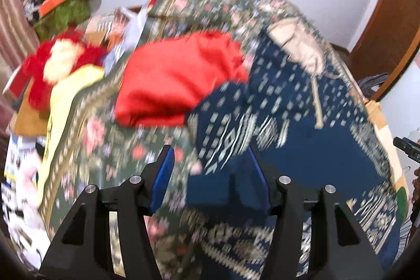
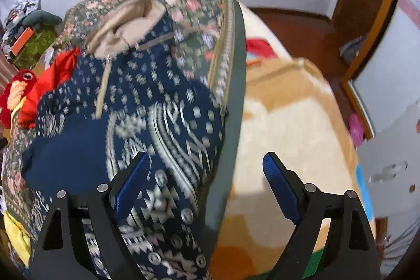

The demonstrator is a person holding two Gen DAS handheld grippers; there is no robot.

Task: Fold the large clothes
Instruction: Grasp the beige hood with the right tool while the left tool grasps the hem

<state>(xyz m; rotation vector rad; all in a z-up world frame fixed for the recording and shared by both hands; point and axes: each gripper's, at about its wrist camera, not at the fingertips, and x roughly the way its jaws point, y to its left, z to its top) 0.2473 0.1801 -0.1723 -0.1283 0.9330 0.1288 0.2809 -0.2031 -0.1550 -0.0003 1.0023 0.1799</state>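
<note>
Left wrist view: the navy patterned garment lies on the floral bedspread, its long axis running away toward the beige hood. The left hand-held gripper hangs open over its near hem, nearer than the right hand-held gripper, open at its right edge.

Blurred: navy garment, floral cover, red cloth. Navy fold against left pad: contact not determinable. Plush toy cut off by edge.
</note>
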